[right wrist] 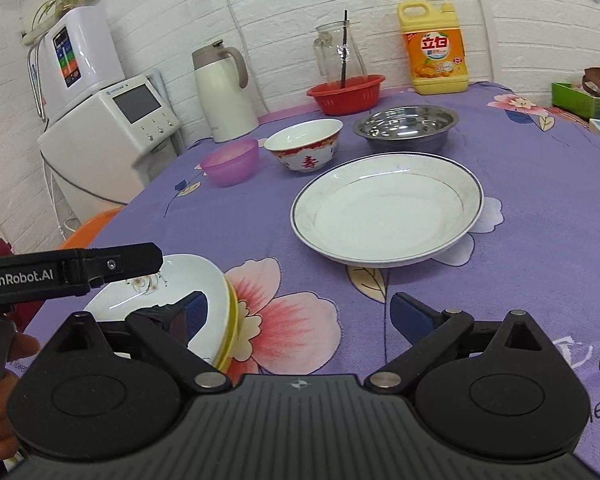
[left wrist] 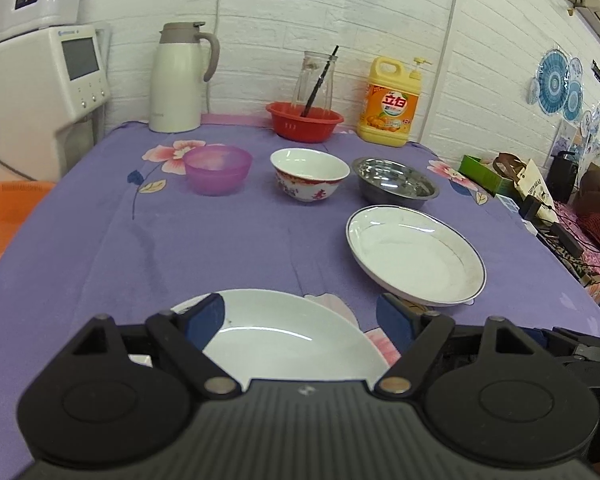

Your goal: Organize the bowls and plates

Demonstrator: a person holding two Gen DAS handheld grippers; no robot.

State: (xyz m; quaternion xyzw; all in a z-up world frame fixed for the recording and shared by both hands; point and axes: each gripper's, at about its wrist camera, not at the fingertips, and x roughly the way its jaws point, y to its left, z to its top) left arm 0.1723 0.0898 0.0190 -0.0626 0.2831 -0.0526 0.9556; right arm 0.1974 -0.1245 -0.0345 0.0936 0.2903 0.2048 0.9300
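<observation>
"GenRobot.AI" stands in white on the left gripper (right wrist: 112, 266), left of the right gripper's fingers. Ahead of them, the yellow detergent bottle (right wrist: 434, 46) reads "立白"; the porcelain bowl (right wrist: 306, 144) bears "寿".

left claw (left wrist: 300, 316) — jaws spread wide | right claw (right wrist: 304, 316) — jaws spread wide

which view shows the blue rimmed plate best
The right wrist view: the blue-rimmed plate sits near the frame's centre, large, with its whole rim unobstructed. The left wrist view shows it smaller, off to the right, its near edge close behind that gripper's right fingertip, though nearly all of it is visible.
</observation>
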